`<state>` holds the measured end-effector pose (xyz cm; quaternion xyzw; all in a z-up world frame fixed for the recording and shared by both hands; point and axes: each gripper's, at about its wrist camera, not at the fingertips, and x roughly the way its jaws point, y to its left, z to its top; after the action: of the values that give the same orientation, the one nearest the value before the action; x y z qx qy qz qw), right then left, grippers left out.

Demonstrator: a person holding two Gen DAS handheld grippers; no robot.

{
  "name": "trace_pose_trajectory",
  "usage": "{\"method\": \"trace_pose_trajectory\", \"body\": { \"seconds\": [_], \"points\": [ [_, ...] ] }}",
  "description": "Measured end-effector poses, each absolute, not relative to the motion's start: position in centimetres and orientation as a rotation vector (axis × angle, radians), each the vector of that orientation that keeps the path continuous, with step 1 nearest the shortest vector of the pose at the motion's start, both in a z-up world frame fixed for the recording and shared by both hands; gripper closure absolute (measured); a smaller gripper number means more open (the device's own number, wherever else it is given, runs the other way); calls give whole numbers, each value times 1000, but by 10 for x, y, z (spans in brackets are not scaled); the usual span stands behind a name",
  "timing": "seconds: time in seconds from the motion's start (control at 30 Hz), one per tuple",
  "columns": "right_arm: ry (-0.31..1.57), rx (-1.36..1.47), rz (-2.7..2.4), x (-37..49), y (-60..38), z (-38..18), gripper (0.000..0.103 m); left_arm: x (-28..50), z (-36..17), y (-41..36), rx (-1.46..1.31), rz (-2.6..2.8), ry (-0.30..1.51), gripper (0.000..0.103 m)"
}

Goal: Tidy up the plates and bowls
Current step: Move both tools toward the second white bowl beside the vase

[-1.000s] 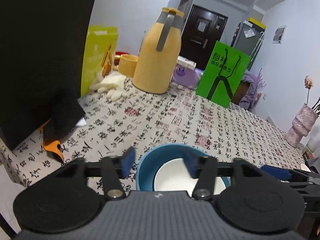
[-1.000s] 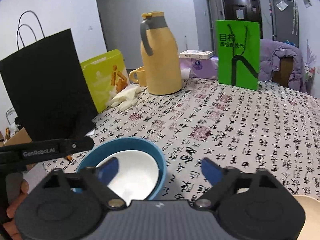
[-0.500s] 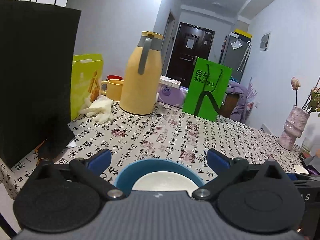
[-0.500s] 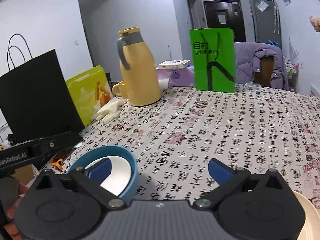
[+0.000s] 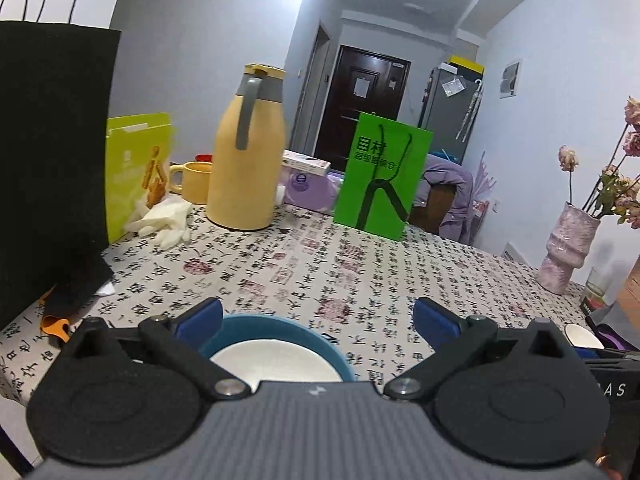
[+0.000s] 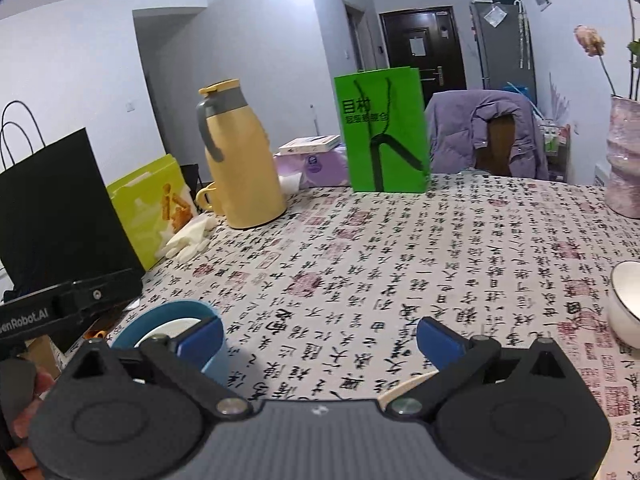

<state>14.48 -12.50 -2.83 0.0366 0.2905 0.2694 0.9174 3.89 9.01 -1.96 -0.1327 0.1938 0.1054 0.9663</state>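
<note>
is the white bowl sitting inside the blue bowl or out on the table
Inside. The white bowl sits nested within the blue bowl rim.

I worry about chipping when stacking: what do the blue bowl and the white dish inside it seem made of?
Blue bowl: likely glazed ceramic, with a smooth, evenly coloured rim. White dish: probably glazed ceramic or porcelain, plain smooth white. Melamine cannot be ruled out for either.

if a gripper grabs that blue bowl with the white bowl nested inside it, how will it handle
The blue bowl looks glazed and rigid, so the pads may slip on its smooth rim. The white bowl sits loose inside it, so tilting would probably make it slide or rattle. Both look like ceramic: likely heavy for their size and apt to chip if dropped.
</note>
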Motion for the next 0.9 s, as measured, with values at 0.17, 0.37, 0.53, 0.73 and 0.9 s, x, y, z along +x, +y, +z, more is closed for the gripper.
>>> {"method": "trace_pose_trajectory", "body": {
  "seconds": [0.17, 0.37, 0.53, 0.73, 0.9],
  "points": [
    [588, 87, 539, 146, -142, -27, 0, 42, -18, 77, -265, 196, 386, 0],
    [576, 104, 528, 148, -162, -25, 0, 49, -15, 59, -239, 191, 390, 0],
    [571, 119, 514, 151, -180, -26, 0, 58, -15, 44, -234, 169, 402, 0],
    [562, 134, 491, 156, -203, -27, 0, 72, -15, 25, -238, 133, 426, 0],
    [555, 146, 467, 160, -224, -26, 0, 83, -14, 7, -240, 103, 437, 0]
  ]
}}
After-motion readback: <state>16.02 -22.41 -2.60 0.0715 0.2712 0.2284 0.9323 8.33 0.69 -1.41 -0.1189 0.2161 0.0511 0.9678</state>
